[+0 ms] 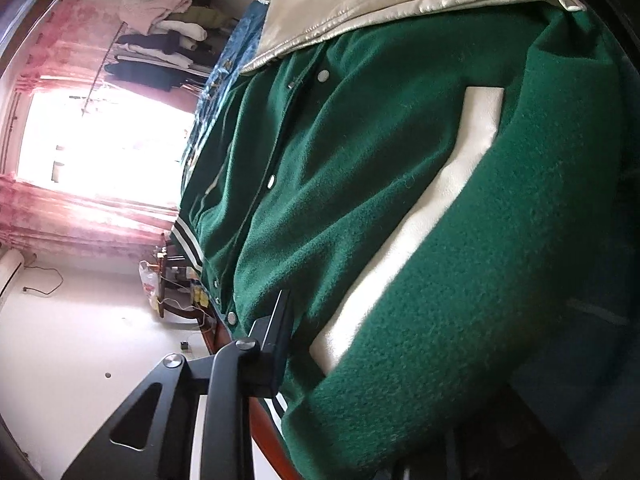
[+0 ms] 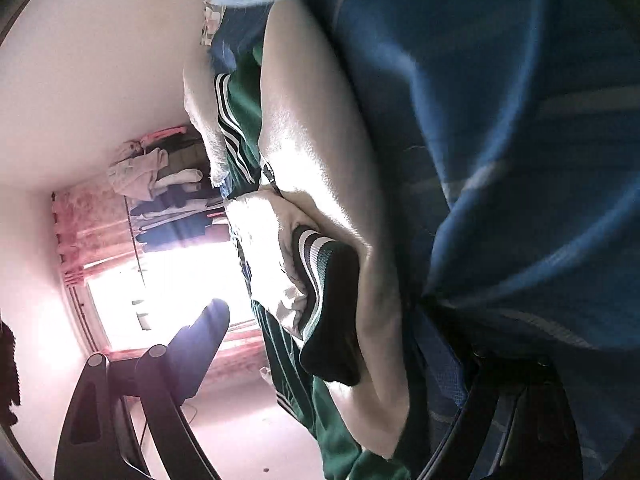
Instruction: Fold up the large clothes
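A green varsity jacket [image 1: 400, 208] with cream sleeves, snap buttons and a cream pocket stripe [image 1: 416, 224] lies spread on the bed and fills the left wrist view. My left gripper [image 1: 320, 344] sits at the jacket's lower edge. One black finger [image 1: 278, 332] presses against the green cloth, and the cloth hides the other finger. In the right wrist view a cream sleeve [image 2: 316, 152] ends in a dark striped cuff [image 2: 328, 312]. My right gripper [image 2: 348, 332] is open, its fingers wide apart on either side of that cuff without touching it.
The bed has a blue cover [image 2: 520, 160] and a red-brown wooden edge [image 1: 264, 420]. Beyond it are a bright window with pink curtains [image 1: 92, 140], a rack of hung clothes [image 1: 160, 40] and pale floor [image 1: 80, 340]. Small clutter stands by the bed end [image 1: 168, 280].
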`<state>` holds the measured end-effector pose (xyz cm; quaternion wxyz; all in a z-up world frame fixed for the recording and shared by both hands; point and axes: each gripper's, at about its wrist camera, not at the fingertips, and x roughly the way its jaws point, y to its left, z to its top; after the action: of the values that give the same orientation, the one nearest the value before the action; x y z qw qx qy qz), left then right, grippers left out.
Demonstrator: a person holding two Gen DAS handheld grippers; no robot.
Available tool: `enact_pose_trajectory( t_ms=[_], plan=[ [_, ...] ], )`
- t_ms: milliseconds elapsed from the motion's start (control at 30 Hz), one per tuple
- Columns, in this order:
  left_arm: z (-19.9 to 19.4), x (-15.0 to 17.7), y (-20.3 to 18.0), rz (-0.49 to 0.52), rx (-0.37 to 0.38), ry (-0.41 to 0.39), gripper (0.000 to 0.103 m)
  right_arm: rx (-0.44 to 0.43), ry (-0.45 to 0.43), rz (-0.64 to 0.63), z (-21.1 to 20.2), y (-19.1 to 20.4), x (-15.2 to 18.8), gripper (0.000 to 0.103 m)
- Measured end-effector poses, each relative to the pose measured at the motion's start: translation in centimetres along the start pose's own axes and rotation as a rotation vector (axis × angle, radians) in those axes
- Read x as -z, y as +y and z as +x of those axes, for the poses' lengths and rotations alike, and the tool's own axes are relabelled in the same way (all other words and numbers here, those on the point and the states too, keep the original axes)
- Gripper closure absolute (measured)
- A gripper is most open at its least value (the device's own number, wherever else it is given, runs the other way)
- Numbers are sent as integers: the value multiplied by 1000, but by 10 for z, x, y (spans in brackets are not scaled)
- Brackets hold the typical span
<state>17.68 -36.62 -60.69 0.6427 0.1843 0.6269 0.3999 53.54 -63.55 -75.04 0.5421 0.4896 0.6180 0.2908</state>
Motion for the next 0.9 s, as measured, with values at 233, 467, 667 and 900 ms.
enact_pose_trajectory(
  t_ms=[233,467,667,900],
  plan=[
    [-5,0,21,-3,80,-3,75,-22,62,8,9,16,20,14],
    [-13,-4,41,-6,135,-32,75,31,109,56,38,8,40,14],
    [-13,-5,46,-12,161,-31,75,151,-1,-21,59,35,27,14],
    [-12,-4,56,-30,186,-24,75,118,33,-72,83,69,26,38]
  ],
)
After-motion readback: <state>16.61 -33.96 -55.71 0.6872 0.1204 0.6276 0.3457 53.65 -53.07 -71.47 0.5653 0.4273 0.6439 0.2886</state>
